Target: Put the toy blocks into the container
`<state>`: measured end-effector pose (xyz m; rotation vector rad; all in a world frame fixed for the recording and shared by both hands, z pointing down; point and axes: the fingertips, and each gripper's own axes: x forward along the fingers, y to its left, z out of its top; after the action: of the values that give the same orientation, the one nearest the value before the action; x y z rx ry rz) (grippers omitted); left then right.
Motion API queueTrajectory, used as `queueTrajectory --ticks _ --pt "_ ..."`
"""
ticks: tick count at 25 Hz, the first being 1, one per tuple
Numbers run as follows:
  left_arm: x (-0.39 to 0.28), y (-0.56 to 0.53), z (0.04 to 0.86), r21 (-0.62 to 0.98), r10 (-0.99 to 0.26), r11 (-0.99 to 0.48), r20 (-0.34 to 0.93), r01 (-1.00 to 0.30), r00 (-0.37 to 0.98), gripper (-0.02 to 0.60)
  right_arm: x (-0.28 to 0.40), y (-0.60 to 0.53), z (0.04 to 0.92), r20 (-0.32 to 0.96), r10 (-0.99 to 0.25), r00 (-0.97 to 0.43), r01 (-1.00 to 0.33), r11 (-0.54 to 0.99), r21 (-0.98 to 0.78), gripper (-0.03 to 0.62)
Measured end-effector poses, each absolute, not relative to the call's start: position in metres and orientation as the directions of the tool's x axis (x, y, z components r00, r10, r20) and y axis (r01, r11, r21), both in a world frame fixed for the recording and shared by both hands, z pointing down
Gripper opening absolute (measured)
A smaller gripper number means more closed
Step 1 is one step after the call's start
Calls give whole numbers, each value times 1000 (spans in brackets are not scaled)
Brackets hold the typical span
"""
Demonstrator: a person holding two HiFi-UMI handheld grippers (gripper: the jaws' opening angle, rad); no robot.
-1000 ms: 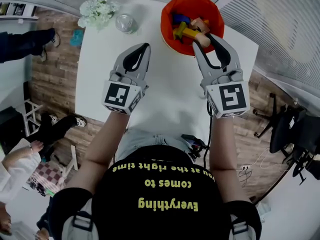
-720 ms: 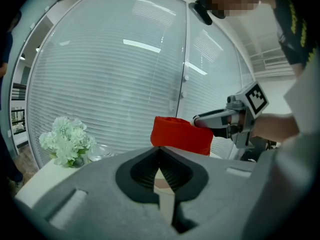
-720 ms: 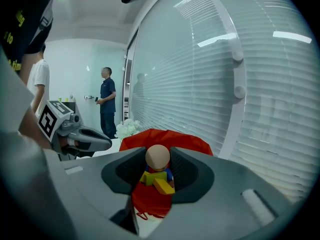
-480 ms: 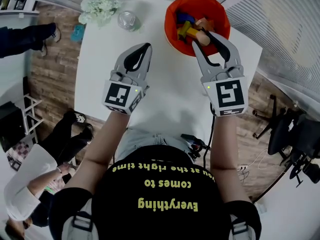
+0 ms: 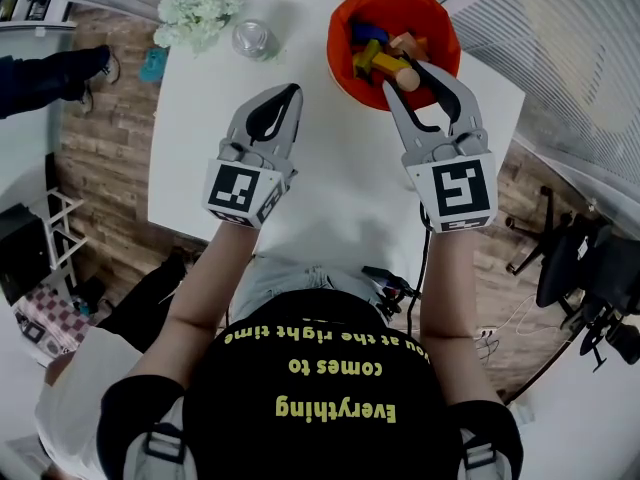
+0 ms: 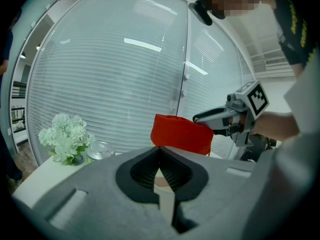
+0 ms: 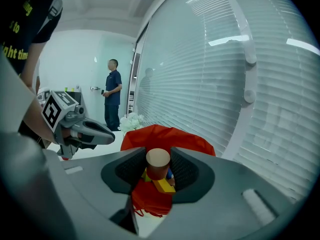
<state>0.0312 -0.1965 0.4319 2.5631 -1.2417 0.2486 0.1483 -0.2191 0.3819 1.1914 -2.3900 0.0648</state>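
Fingers of my right gripper are closed partway onto a wooden cylinder. Both pads press its sides and its round end faces the camera. My left gripper has its tips brought together on nothing and hangs over the white table, beside the right one and short of the container.

The orange container stands at the far edge of the table. Its soft wall is slumped and its mouth is open toward me. In the head view the cylinder sits just over the near rim, so I judge I am at the drop step, with the block carried in and not yet let go. Next I need to push a little further over the opening, spread the jaws and let it fall. If I release too near the rim, it could roll back onto the table.

A bunch of white flowers and a glass jar stand at the far left corner, well clear of my path. Inside the container lie coloured blocks, yellow and blue among them. They leave room on top. I see no loose blocks on the table.
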Motion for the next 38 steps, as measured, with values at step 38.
queueTrajectory --ticks 38 --pt "31 -192 425 156 -735 -607 264 -779 625 -2 162 -228 375 388 -799 -460 -822 548 154 8"
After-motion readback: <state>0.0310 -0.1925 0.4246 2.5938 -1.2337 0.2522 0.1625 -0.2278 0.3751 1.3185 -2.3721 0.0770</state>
